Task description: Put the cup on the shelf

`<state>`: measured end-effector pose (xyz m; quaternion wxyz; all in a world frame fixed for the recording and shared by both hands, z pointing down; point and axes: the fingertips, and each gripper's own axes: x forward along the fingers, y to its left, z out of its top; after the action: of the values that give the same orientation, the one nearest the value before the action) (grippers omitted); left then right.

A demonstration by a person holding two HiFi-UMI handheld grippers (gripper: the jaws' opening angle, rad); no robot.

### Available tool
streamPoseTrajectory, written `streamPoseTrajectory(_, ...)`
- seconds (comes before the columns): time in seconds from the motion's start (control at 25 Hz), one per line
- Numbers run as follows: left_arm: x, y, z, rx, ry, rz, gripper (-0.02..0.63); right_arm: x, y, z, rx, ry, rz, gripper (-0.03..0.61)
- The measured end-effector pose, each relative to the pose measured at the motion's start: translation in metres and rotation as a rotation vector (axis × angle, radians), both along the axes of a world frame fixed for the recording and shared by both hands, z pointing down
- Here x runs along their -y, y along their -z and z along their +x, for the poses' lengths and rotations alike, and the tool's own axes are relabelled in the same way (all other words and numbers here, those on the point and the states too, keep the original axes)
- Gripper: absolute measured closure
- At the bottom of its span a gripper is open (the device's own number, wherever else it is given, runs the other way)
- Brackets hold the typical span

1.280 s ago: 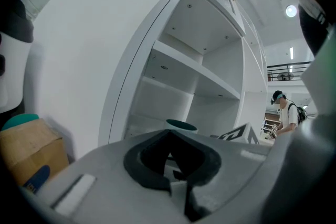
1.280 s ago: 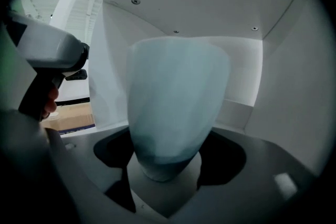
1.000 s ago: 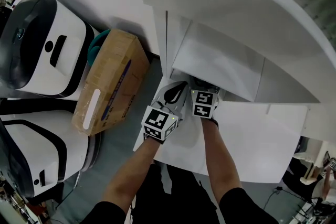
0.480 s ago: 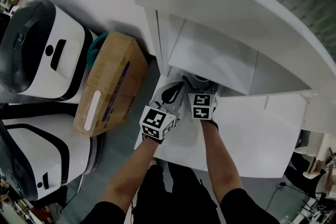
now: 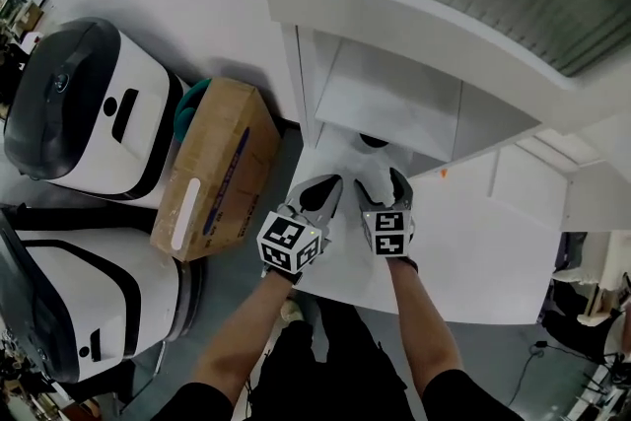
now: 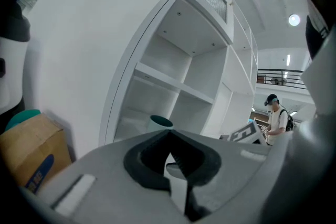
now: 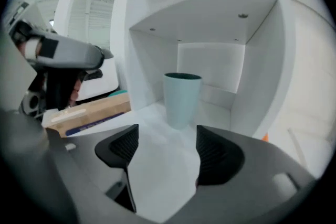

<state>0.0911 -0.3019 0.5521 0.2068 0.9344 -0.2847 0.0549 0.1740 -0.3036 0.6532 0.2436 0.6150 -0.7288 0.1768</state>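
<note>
Left gripper (image 5: 331,182) near level, toward shelf (image 5: 386,102)

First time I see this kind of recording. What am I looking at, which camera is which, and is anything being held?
No robot: a person holds a two-jaw gripper in each hand; the marker cubes are part of them. The top-down picture comes from a camera on the person's head; the other two come from cameras on the grippers, looking along their jaws. The pale cup stands upright in a compartment of the white shelf, touched by neither gripper. The right gripper is open, nothing between its jaws, which have just been closing a little. The left gripper is shut and empty. A cardboard box lies beside the shelf.
</note>
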Motion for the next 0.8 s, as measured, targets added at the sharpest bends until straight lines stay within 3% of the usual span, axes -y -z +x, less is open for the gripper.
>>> streamPoseTrajectory(0.12, -0.033, 0.017, -0.009, 0.017, -0.056, -0.024, 0.609, -0.04, 0.041, -0.027, 0.119, 0.044, 0.027, 0.349)
streamPoseTrajectory(0.2, -0.053, 0.037, -0.017, -0.009, -0.08, -0.035, 0.609, -0.058, 0.076, -0.042, 0.203, 0.041, 0.063, 0.44)
streamPoseTrajectory(0.28, -0.069, 0.06, -0.025, -0.053, -0.082, -0.043, 0.609, -0.071, 0.11, -0.055, 0.242, 0.036, 0.104, 0.49)
streamPoseTrajectory(0.48, -0.103, 0.103, -0.045, -0.082, -0.076, -0.041, 0.609, -0.102, 0.175, -0.081, 0.217, 0.028, 0.178, 0.554)
streamPoseTrajectory(0.8, -0.15, 0.17, -0.084, -0.053, -0.031, 0.072, 0.609, -0.158, 0.238, -0.117, 0.157, -0.008, 0.256, 0.555)
